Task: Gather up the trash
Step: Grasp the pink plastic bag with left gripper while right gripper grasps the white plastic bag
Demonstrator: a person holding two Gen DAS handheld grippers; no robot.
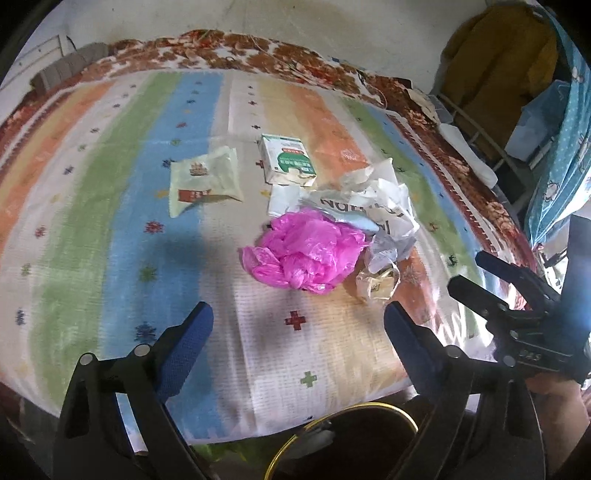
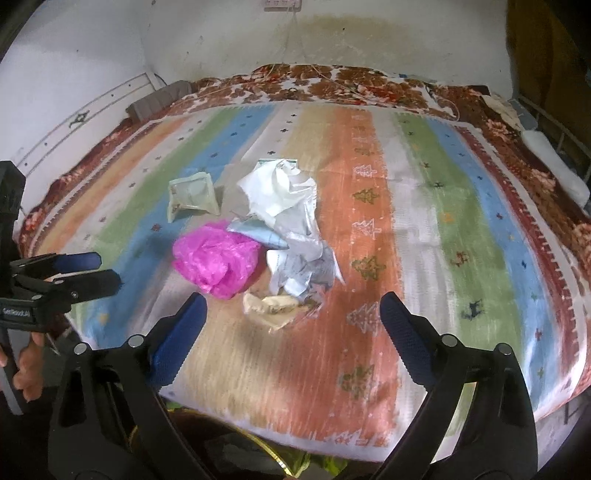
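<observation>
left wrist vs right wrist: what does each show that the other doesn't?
Left wrist only: the green-and-white carton in plain view, and the right tool at the frame's right edge.
Right wrist only: the left tool at the frame's left edge, and a wall socket.
Both: pink plastic bag, crumpled paper, pale green wrapper, striped blanket.

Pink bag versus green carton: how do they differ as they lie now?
The pink bag is crumpled, soft and translucent; the green carton is a rigid printed box holding its shape. The pink bag lies nearer the camera, touching the paper heap; the green carton sits farther back. Both rest ungripped on the striped cover.
</observation>
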